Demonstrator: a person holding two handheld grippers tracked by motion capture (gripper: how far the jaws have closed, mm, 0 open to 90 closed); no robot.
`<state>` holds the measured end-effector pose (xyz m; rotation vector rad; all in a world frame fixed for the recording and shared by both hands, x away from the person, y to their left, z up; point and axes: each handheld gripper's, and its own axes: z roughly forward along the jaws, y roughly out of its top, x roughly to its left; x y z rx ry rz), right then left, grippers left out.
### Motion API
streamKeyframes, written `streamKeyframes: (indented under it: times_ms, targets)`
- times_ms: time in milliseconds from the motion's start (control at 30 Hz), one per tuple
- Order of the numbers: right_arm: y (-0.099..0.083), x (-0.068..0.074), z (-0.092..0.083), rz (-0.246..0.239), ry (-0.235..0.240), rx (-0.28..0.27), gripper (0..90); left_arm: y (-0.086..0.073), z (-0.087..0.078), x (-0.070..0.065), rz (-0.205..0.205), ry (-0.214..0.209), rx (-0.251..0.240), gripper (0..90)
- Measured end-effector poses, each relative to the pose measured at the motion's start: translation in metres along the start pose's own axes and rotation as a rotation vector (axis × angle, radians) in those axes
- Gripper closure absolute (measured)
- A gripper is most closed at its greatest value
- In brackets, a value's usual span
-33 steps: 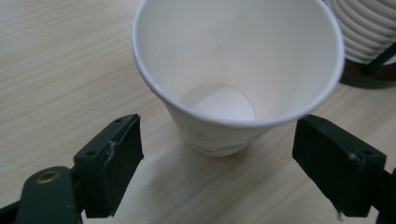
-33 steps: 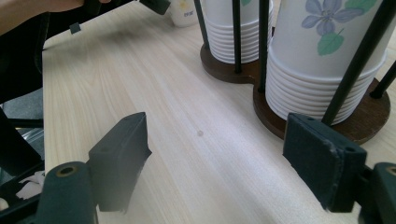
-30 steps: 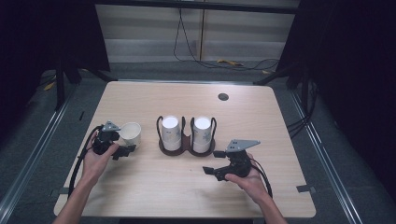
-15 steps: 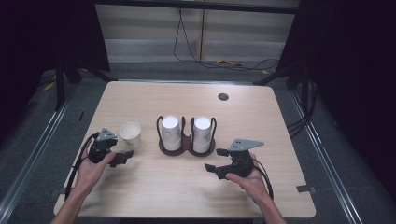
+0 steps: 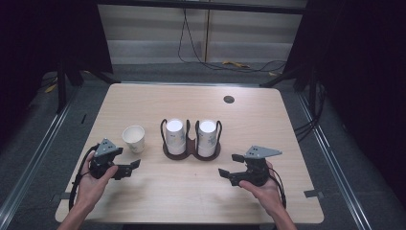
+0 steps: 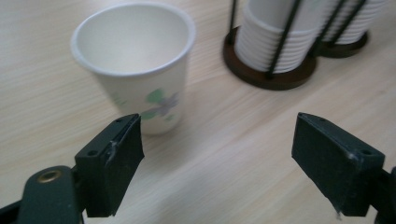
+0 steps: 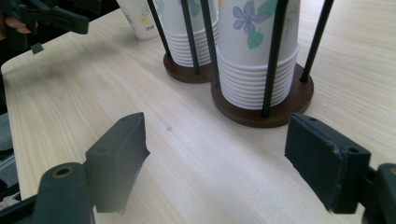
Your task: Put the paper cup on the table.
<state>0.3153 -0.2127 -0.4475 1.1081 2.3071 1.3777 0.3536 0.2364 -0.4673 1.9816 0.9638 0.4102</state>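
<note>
A lone paper cup [image 5: 133, 138] with a flower print stands upright on the wooden table [image 5: 191, 201], left of a dark wire holder [image 5: 191, 152]. The holder has two stacks of upside-down cups [image 5: 175, 135]. My left gripper [image 5: 130, 168] is open just in front of the lone cup and apart from it. In the left gripper view the cup [image 6: 140, 70] stands beyond the left gripper [image 6: 217, 158], off to the left. My right gripper [image 5: 230, 165] is open in front of the holder; its jaws have just been opening with nothing between them. The right gripper [image 7: 215, 163] faces the nearer stack [image 7: 257, 60].
A small round dark grommet [image 5: 229, 99] sits in the table's far right part. Cables trail from both grippers off the near edge. The floor beyond the table carries loose cables [image 5: 249, 64].
My left gripper has drawn back from the lone cup toward the near edge, leaving the cup standing. The right gripper has stayed almost in place.
</note>
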Motion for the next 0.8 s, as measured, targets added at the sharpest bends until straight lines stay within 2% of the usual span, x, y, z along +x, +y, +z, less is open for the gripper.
streamKeyframes:
  times_ms: [67,100,167,300,433,467,500,667,700,800]
  targets:
    - [-0.003,-0.001,-0.001,0.009,-0.006,-0.003,21.3,-0.002,-0.002,-0.008,0.045,-0.011,-0.009,19.0]
    - [-0.004,-0.001,-0.001,0.017,-0.007,-0.005,21.3,-0.003,-0.002,-0.011,0.036,-0.015,0.000,18.5]
    - [-0.006,-0.001,-0.001,0.023,-0.013,-0.004,21.4,-0.006,-0.002,-0.018,-0.001,-0.050,-0.012,18.3]
    - [-0.009,0.000,0.001,0.036,-0.020,-0.010,21.4,-0.012,0.006,-0.034,0.024,-0.083,-0.044,18.2]
    - [-0.012,0.000,0.002,0.067,-0.020,-0.031,21.4,-0.019,0.015,-0.048,0.006,-0.120,0.006,18.1]
    - [-0.013,0.001,0.002,0.071,-0.024,-0.026,21.1,-0.019,0.016,-0.050,0.017,-0.113,0.005,18.1]
    - [-0.014,0.002,0.003,0.056,-0.032,-0.021,20.9,-0.019,0.017,-0.052,0.010,-0.113,0.002,18.1]
    - [-0.015,0.001,0.001,0.052,-0.058,-0.010,19.3,-0.016,0.023,-0.061,0.015,-0.150,-0.009,17.6]
    - [-0.015,0.000,0.001,0.059,-0.072,-0.007,18.5,-0.017,0.025,-0.064,0.031,-0.148,-0.008,17.6]
    - [-0.017,-0.004,0.004,0.070,-0.098,0.015,16.0,-0.017,0.030,-0.071,0.052,-0.214,0.000,17.1]
